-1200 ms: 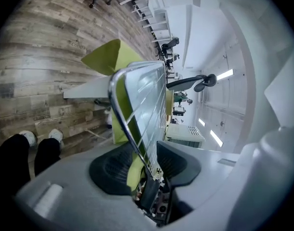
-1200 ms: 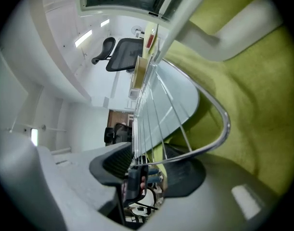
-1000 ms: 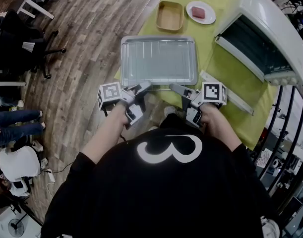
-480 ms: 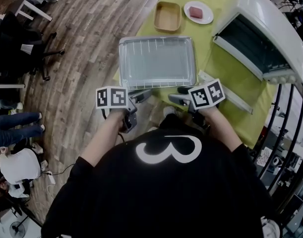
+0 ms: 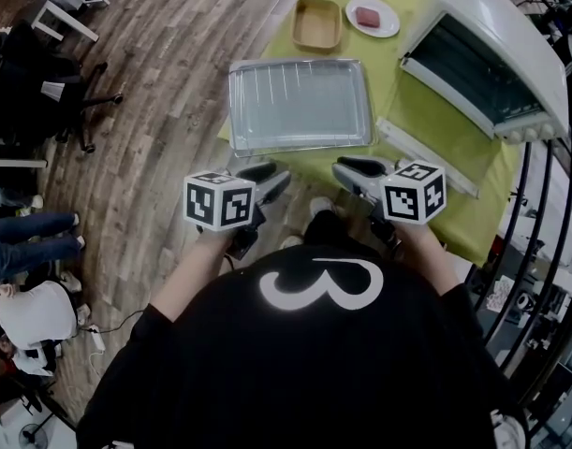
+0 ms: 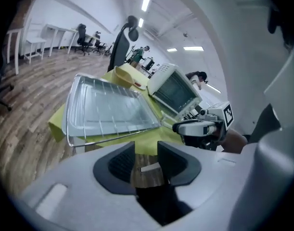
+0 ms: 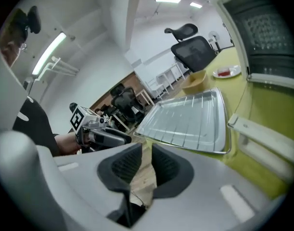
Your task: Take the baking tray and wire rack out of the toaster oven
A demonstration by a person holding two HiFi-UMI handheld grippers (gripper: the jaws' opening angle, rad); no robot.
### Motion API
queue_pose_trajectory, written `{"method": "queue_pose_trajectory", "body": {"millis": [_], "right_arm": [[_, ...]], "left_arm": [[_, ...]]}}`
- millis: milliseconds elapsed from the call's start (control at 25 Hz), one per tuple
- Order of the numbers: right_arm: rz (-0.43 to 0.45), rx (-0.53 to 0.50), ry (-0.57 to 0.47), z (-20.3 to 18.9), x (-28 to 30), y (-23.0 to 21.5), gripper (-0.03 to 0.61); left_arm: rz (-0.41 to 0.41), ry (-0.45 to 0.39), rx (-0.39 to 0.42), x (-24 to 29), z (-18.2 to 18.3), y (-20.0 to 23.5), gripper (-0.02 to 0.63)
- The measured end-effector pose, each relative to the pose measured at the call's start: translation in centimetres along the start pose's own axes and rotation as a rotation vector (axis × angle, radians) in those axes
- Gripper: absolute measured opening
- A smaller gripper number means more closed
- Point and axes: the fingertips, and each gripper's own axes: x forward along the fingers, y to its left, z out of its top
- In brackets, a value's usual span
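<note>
Jaws of the left gripper [image 5: 265, 178] are seen apart with only floor between them, and they have just been closing part-way; jaws of the right gripper [image 5: 347, 170] have just been closing too and are seen at a narrow slit, likewise empty; both grippers are held just off the near edge of the desk [image 5: 426, 110], clear of the load; the baking tray [image 5: 300, 104] is found flat on the green cloth, outside the toaster oven [image 5: 491, 64], whose door [image 5: 428, 162] is dropped open just beside the tray's right end; the wire rack [image 6: 109, 137] is stacked with the tray, its outer wire showing just past the tray's near rim, though which of the two lies uppermost cannot be settled; the removal is therefore judged done, and the step in hand is judged to be the letting go and clearing away; it is done well if the jaws are held free of the rack's protruding wire, so that nothing is hooked and dragged toward the edge, and if the grippers are taken back and up rather than across the tray; the stack's place near the desk's left edge is best checked before it is left; the tray's long axis is laid across the head view from left to right, along the near desk edge; one long side is turned to the person, one short end to the oven door, and the open face is turned up
</note>
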Motion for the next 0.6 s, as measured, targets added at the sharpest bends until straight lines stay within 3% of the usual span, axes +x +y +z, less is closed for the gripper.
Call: {"method": "queue_pose_trajectory", "body": {"millis": [80, 240, 600], "right_arm": [[-0.015, -0.070, -0.065, 1.1, -1.1, 1.7, 0.026], [-0.048, -0.198, -0.178, 3.4, -3.5, 5.2, 0.003], [-0.026, -0.330, -0.385, 5.6, -7.2, 14.0, 0.003]], "left_arm": [[-0.002, -0.059, 0.079, -1.3, 1.4, -1.6, 0.115], [-0.026, -0.179, 0.204, -4.3, 3.8, -5.1, 0.047], [-0.137, -0.361, 0.373, -11.4, 5.2, -11.9, 0.010]]}}
